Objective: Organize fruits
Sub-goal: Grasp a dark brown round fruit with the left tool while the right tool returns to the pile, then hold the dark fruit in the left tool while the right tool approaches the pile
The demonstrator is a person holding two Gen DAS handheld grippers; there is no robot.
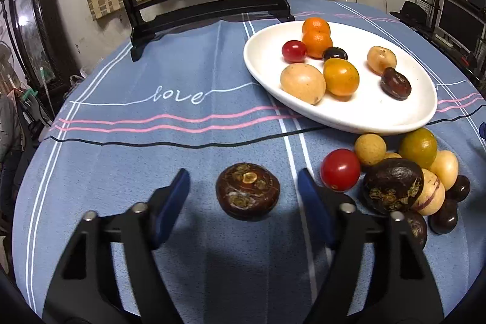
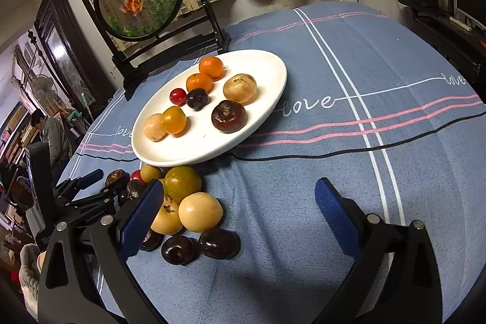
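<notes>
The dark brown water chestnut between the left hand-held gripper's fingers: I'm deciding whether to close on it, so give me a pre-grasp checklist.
1. Dark brown water chestnut centred between the fingers of the left hand-held gripper: ok.
2. Blue pads pressing on it: not ok, gaps on both sides.
3. Red cherry tomato clear of the right-side finger: cannot tell, very near.
4. Free space on the white oval plate: ok.
5. Right hand-held gripper empty: ok.
</notes>
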